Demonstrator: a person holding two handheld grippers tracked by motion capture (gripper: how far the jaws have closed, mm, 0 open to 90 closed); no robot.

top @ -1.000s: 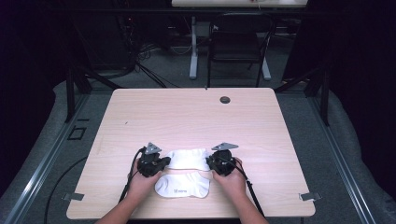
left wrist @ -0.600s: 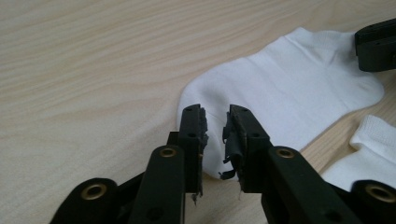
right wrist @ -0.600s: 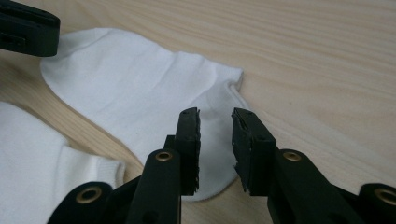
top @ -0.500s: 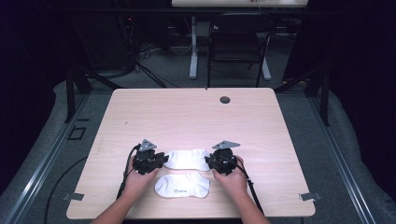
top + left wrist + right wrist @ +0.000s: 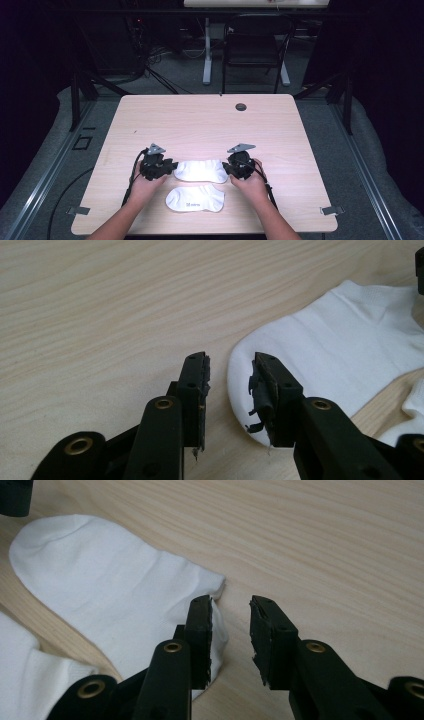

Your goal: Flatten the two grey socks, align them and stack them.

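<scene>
i've spread both jaws, just opening; left gripper (image 5: pixel 169 169) and right gripper (image 5: pixel 231 167) flank the far sock (image 5: pixel 200 170), released flat, lower centre.

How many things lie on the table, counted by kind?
White socks: 2 (far sock, near sock)
Dark round cap in the tabletop: 1
Total: 3

far sock (image 5: pixel 200 170) – white, flat, lengthwise across table | near sock (image 5: pixel 195 199) – white, flat, parallel, just apart
</scene>
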